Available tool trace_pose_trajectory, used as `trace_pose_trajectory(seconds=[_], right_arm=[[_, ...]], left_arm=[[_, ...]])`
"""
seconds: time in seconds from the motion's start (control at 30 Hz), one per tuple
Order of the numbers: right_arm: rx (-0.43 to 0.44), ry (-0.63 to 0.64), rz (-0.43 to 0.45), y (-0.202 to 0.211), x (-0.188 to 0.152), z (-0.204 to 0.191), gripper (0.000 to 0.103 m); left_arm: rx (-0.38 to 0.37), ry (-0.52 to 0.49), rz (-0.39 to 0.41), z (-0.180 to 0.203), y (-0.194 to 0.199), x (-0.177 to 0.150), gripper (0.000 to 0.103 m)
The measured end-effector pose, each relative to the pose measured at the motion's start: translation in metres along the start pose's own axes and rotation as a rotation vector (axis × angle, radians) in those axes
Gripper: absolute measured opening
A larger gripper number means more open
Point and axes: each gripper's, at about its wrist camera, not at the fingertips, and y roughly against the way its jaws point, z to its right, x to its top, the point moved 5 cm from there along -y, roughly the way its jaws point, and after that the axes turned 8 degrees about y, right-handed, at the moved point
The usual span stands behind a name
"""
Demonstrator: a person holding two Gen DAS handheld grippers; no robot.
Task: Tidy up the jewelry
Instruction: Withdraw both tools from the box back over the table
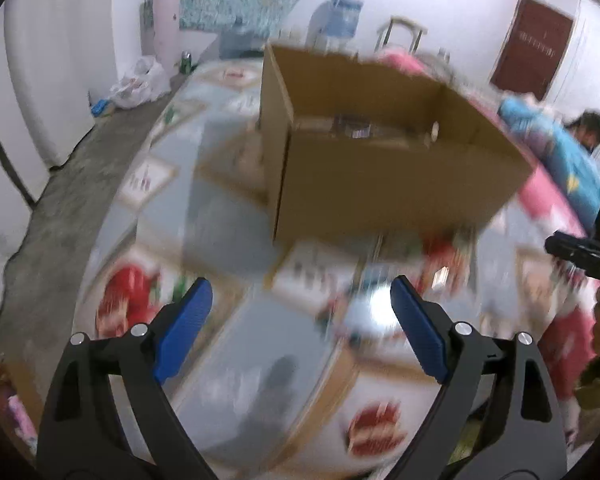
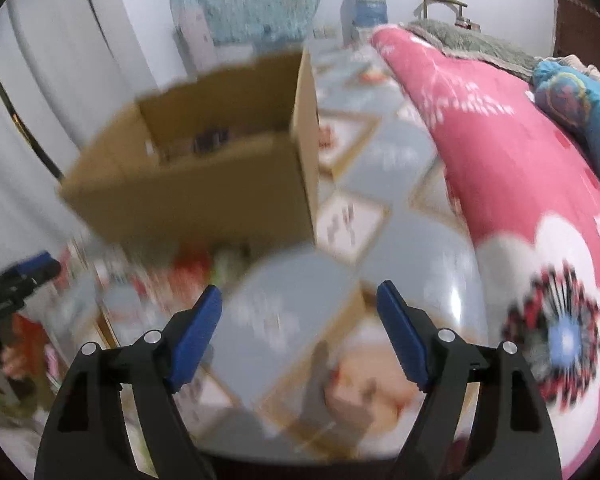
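Bed under my claws, patchwork sheet

My bed (image 1: 228,344) wears a blue-grey sheet with framed picture squares; an open cardboard box (image 1: 380,184) stands on it, a pink floral quilt (image 2: 500,168) lies bunched beside, small blurred items before the box.

soft even indoor light, heavy motion blur over the bedspread (image 1: 228,184), fisheye-curved dark edges

White walls (image 1: 60,60), dark red door (image 1: 532,52)
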Motion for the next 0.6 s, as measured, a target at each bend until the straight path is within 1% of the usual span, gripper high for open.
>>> trace_pose_trajectory(seconds=[0.07,0.13,0.2,0.27,0.33,0.43,0.6], right_arm=[[-0.028,0.012,-0.037,-0.004,-0.019,-0.005,0.078],[-0.034,0.027,-0.098,-0.015,-0.039,-0.012,0.08],[-0.069,0.056,-0.134,-0.023,-0.049,-0.015,0.08],[-0.107,0.099,-0.157,-0.029,-0.054,-0.02,0.081],[-0.123,0.119,-0.145,-0.032,-0.055,-0.022,0.092],[-0.143,0.134,-0.15,-0.035,-0.056,-0.023,0.097],[-0.091,0.081,-0.185,-0.04,-0.059,-0.016,0.097]], left_arm=[[0.03,-0.026,-0.045,0.003,-0.003,-0.022,0.087],[0.041,-0.038,-0.073,0.002,-0.006,-0.038,0.087],[0.057,-0.058,-0.094,0.002,-0.011,-0.049,0.087],[0.089,-0.074,-0.126,0.001,-0.019,-0.057,0.087],[0.116,-0.087,-0.14,0.001,-0.025,-0.06,0.087],[0.147,-0.115,-0.133,0.002,-0.027,-0.06,0.095],[0.158,-0.109,-0.142,0.0,-0.03,-0.062,0.096]])
